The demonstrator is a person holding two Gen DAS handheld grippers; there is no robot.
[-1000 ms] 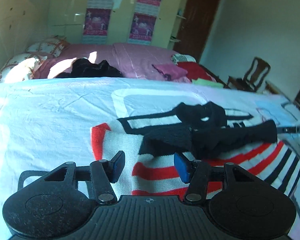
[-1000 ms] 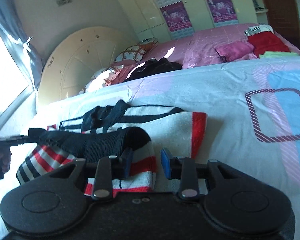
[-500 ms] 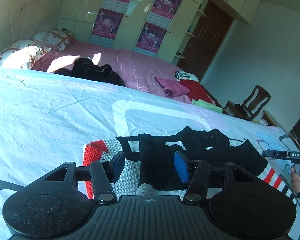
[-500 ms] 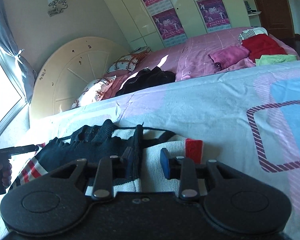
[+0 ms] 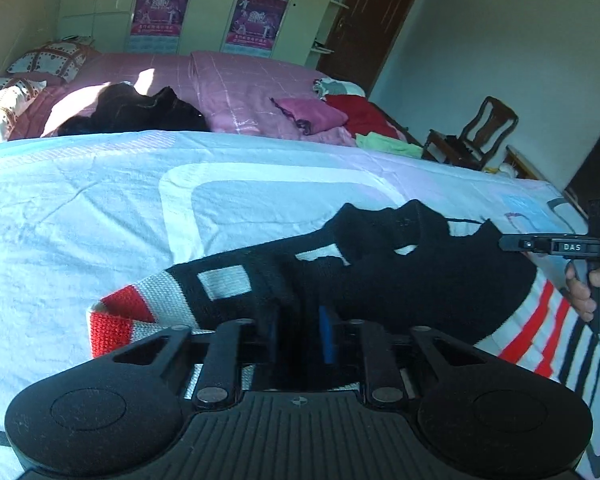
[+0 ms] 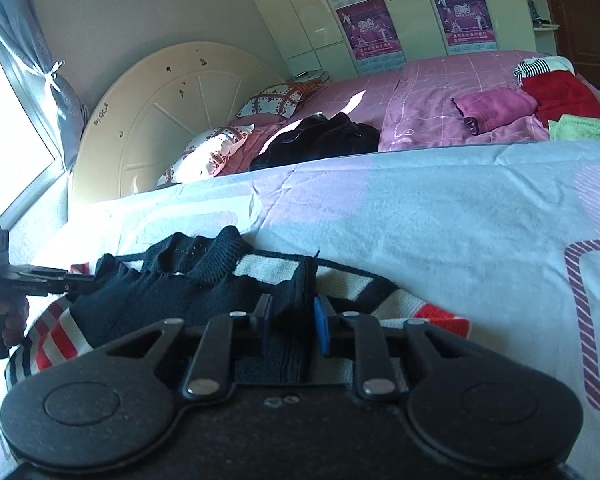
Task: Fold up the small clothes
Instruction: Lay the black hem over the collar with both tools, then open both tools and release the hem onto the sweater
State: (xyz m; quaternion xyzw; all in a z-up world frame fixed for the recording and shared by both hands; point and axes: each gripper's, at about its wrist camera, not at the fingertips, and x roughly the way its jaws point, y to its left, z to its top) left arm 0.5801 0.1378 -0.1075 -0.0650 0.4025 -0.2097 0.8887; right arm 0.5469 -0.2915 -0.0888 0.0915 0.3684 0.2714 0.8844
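A small knitted sweater (image 5: 400, 276), black with white and red stripes, lies on the light blue bedsheet (image 5: 100, 220). My left gripper (image 5: 300, 336) is closed on a black fold of the sweater at its striped end. The sweater also shows in the right wrist view (image 6: 204, 284), where my right gripper (image 6: 292, 324) is closed on a black knit edge near the red and white cuff. Each gripper shows in the other's view: the right gripper (image 5: 556, 246) at the far right, the left gripper (image 6: 32, 280) at the far left.
A pink quilt (image 5: 236, 84) lies behind the sheet with a black garment (image 5: 140, 112), a magenta folded cloth (image 5: 312, 110), red clothes (image 5: 356, 114) and a green cloth (image 5: 384, 146). Pillows (image 6: 228, 144) lean on a round cream headboard (image 6: 168, 108). A wooden chair (image 5: 476, 136) stands at the right.
Both grippers have dropped onto the sweater and closed their jaws on its black knit. The black part has been spread out flatter over the stripes.
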